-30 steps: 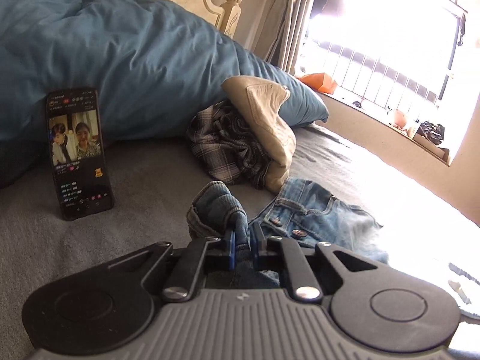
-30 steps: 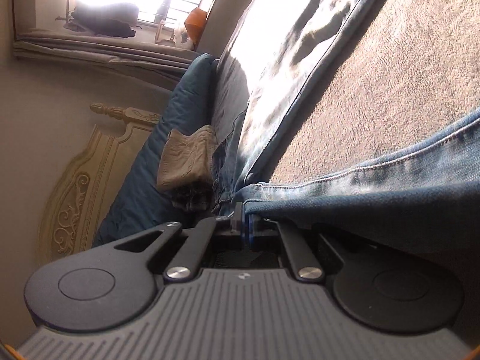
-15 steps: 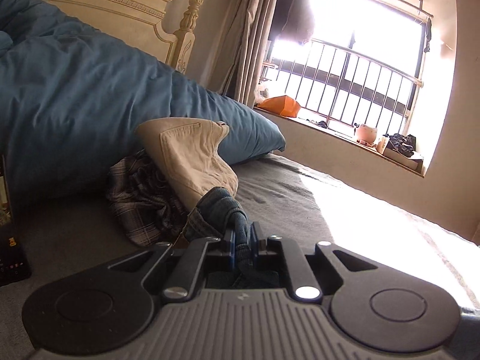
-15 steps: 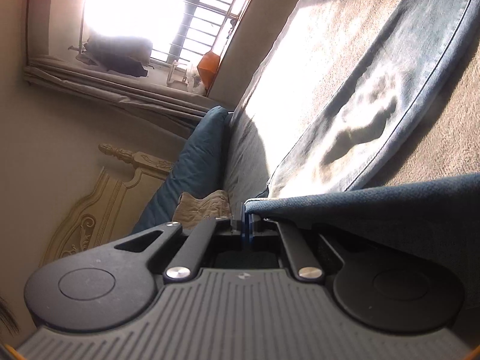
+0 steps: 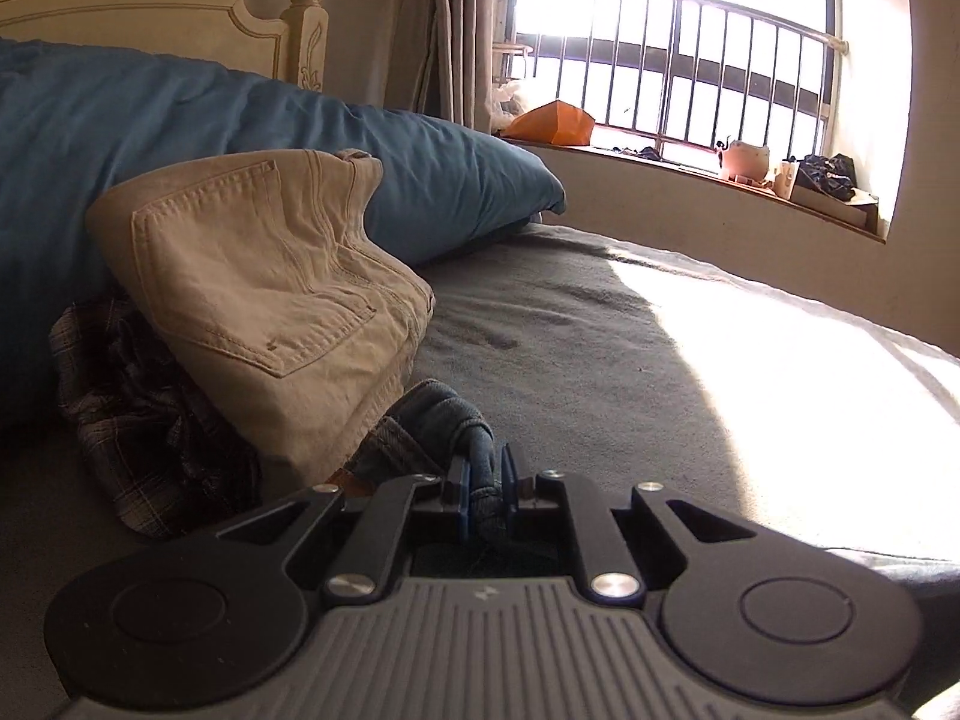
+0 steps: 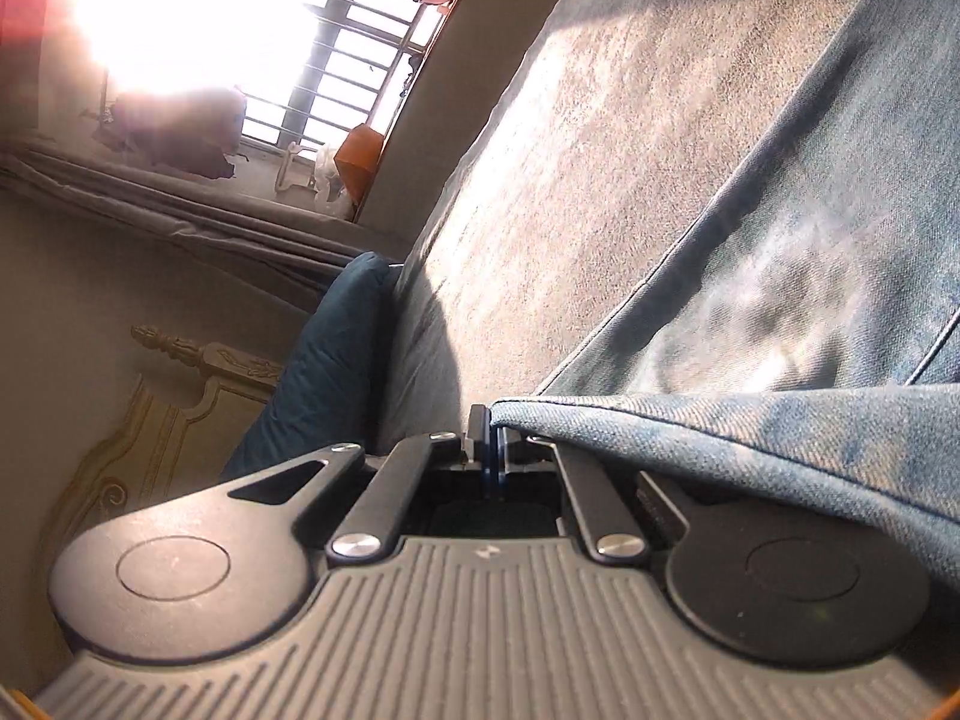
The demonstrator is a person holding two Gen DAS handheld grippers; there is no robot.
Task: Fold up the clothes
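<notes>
Left gripper (image 5: 483, 483): clamped on bunched jeans (image 5: 444, 420). Right gripper (image 6: 491, 450): pinching jeans edge (image 6: 720, 420). Grey bed (image 5: 600, 348), centre; barred window (image 5: 690, 60), upper right.

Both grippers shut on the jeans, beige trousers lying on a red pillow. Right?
Not quite: the pillow is blue, as the left wrist view shows. The beige trousers do lean on it, and the left gripper and right gripper are both shut on the jeans.

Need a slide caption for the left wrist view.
Left gripper clamps bunched jeans beside beige trousers on the bed.
</notes>
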